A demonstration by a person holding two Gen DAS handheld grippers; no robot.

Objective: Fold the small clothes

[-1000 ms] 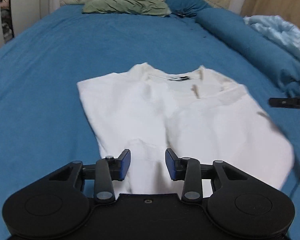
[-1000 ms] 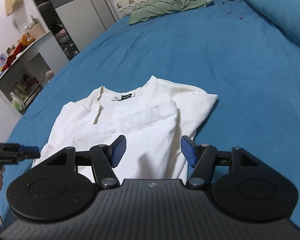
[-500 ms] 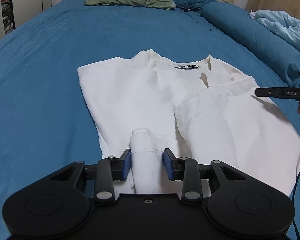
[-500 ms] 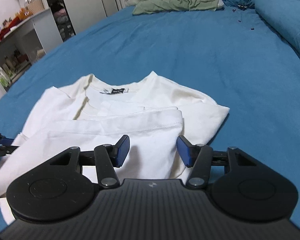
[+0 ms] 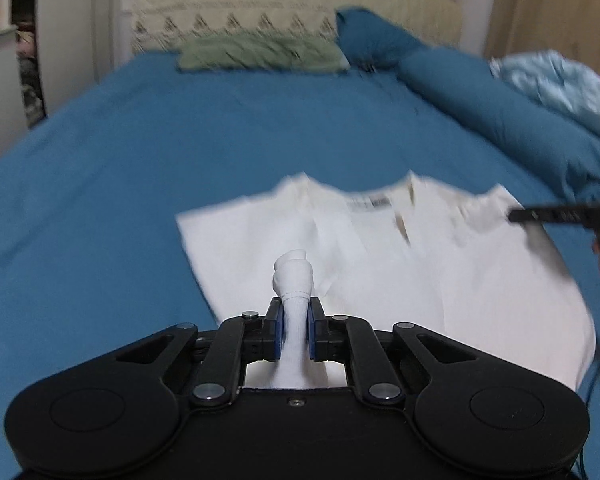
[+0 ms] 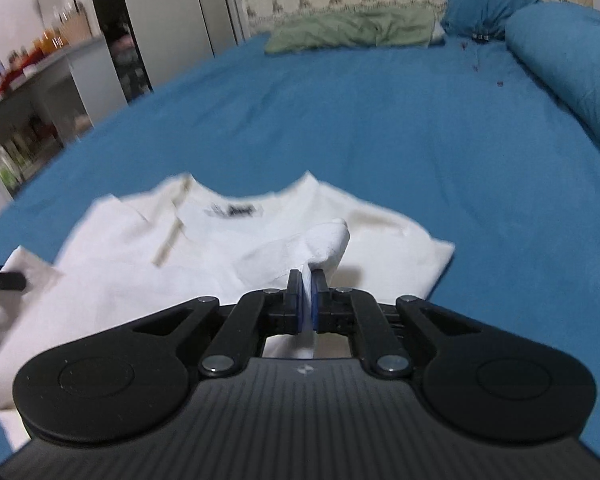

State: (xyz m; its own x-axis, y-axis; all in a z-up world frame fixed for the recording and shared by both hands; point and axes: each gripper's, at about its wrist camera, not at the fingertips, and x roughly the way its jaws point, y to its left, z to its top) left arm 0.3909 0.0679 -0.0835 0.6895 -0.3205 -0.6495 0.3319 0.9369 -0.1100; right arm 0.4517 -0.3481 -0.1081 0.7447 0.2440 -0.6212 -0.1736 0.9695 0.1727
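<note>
A white T-shirt [image 5: 440,272] lies on the blue bed, collar away from me, its sides folded inward. My left gripper [image 5: 294,310] is shut on a bunched piece of the shirt's near hem. In the right wrist view the same shirt [image 6: 140,264] shows, and my right gripper [image 6: 307,284] is shut on a pinched fold of its near hem. The right gripper's tip [image 5: 556,216] shows at the right edge of the left wrist view. The left gripper's tip [image 6: 4,280] shows at the left edge of the right wrist view.
The blue bedsheet [image 5: 180,152] spreads all around the shirt. A green pillow [image 5: 260,54] and a blue pillow [image 5: 376,42] lie at the headboard. A blue bolster [image 5: 500,112] and a light blue quilt [image 5: 560,84] run along the right. Shelves [image 6: 24,120] stand beside the bed.
Both grippers have closed on the shirt's near hem, one at each side. Both views have tilted up towards the headboard, and the pinched cloth rises between the fingers.
</note>
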